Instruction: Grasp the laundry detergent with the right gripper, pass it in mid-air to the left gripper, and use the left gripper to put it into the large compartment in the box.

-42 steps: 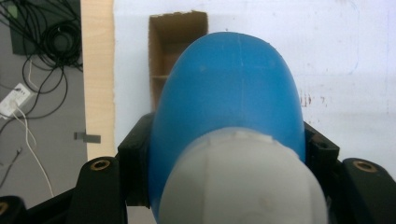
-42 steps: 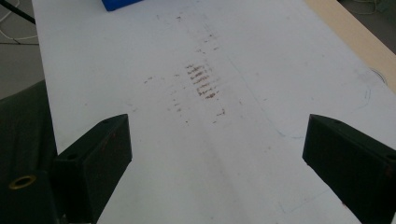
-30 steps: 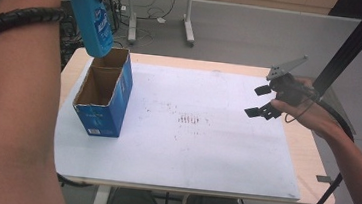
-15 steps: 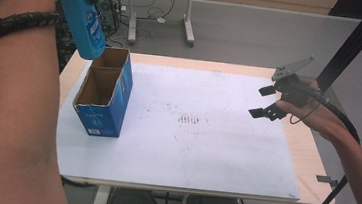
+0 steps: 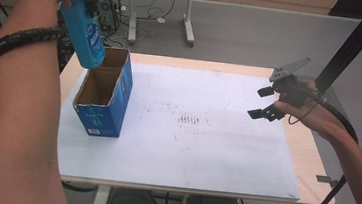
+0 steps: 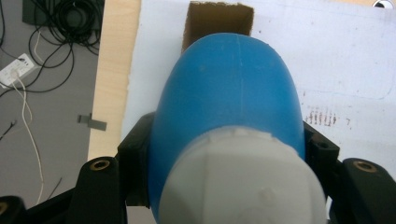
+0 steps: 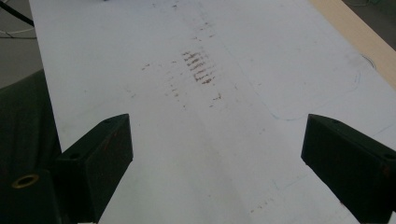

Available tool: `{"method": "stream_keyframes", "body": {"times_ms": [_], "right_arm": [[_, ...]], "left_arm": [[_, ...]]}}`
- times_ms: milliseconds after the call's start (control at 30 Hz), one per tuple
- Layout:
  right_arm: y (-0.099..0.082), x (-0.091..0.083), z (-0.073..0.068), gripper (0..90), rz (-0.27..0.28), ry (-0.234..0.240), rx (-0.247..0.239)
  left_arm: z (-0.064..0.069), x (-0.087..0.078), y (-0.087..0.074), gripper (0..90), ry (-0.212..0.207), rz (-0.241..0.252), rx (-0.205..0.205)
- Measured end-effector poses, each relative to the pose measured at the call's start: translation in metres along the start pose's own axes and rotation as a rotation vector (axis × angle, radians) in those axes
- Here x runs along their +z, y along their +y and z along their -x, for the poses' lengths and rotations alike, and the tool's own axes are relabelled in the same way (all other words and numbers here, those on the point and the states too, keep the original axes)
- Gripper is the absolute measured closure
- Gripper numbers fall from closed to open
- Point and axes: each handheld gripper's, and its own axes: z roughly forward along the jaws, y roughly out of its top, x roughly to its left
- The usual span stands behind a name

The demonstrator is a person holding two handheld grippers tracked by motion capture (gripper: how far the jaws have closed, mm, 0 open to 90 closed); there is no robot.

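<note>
The bottle is bright blue with a white cap. The box is blue outside, plain brown inside. The white mat carries reddish-brown smudges over a pale wooden table.

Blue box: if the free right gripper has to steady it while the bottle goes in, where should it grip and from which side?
Probably the top rim of the long wall of the blue box facing table centre, coming from above: it stands upright, top open, walls thin enough for the open right gripper. Stay toward the near end; the left gripper holds the blue bottle over the far end.
</note>
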Motion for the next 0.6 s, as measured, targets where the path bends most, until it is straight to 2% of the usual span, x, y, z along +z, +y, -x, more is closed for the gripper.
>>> {"method": "stream_keyframes", "body": {"times_ms": [600], "right_arm": [[0.009,0.005,-0.004,9.0,-0.018,-0.001,-0.017]], "left_arm": [[-0.014,0.043,-0.009,37.0,-0.015,-0.011,0.001]]}}
